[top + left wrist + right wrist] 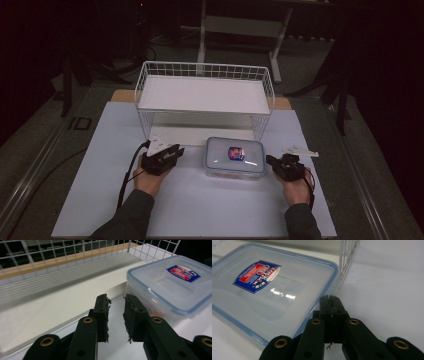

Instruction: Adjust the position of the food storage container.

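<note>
A clear plastic food box (234,157) with a blue-rimmed lid and a red and blue label lies flat on the white table, just in front of a white wire rack (205,95). My left gripper (175,151) rests to the box's left, open, with a small gap between its jaws and nothing in it; the box (172,282) sits to the right of its fingertips (116,315). My right gripper (270,161) lies at the box's right edge, shut on nothing; its tip (331,305) sits beside the lid's corner (272,287).
The wire rack has a white shelf on top and an open space beneath. Its legs (260,127) stand just behind the box. White table surface (210,210) stretches toward the person. A dark floor and a desk frame (240,30) lie beyond the table.
</note>
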`<move>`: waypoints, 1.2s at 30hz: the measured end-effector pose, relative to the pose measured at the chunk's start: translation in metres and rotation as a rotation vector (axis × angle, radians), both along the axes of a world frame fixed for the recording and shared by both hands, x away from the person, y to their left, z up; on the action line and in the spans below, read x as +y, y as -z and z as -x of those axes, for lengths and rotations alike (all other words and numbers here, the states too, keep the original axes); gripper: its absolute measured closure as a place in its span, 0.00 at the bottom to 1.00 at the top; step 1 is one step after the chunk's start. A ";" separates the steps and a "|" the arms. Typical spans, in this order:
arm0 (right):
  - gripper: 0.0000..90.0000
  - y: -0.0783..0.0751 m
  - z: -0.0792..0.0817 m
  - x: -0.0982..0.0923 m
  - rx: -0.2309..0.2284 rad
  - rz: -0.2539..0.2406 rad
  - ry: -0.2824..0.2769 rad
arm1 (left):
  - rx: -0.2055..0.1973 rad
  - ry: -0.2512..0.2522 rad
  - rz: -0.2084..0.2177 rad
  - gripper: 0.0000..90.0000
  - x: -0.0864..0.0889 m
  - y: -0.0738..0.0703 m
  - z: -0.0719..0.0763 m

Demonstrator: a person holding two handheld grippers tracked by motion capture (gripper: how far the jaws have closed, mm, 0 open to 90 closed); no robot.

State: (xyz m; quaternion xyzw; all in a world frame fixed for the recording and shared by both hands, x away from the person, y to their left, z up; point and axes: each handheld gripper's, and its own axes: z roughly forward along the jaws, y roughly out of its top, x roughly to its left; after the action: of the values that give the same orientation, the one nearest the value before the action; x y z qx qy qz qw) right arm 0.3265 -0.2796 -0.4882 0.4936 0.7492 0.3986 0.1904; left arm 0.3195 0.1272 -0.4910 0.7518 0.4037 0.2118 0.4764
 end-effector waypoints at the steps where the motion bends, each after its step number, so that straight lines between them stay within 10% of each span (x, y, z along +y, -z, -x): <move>1: 1.00 0.001 0.000 0.000 0.001 0.001 0.002 | 0.000 -0.001 -0.002 0.81 -0.004 0.001 -0.003; 19: 1.00 0.007 -0.002 0.001 0.047 0.006 0.010 | 0.107 0.070 -0.058 0.99 -0.056 0.026 -0.022; 32: 1.00 0.010 0.001 0.023 0.053 -0.040 -0.052 | 0.220 0.058 -0.117 1.00 -0.033 0.025 -0.015; 36: 1.00 0.008 0.000 0.037 0.032 0.014 -0.082 | 0.210 0.036 -0.117 0.99 -0.023 0.025 -0.015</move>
State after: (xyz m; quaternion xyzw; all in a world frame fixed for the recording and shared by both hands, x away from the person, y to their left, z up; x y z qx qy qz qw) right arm 0.3261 -0.2425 -0.4963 0.4673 0.7745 0.3929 0.1655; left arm 0.3347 0.1042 -0.5159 0.8035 0.4247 0.1464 0.3905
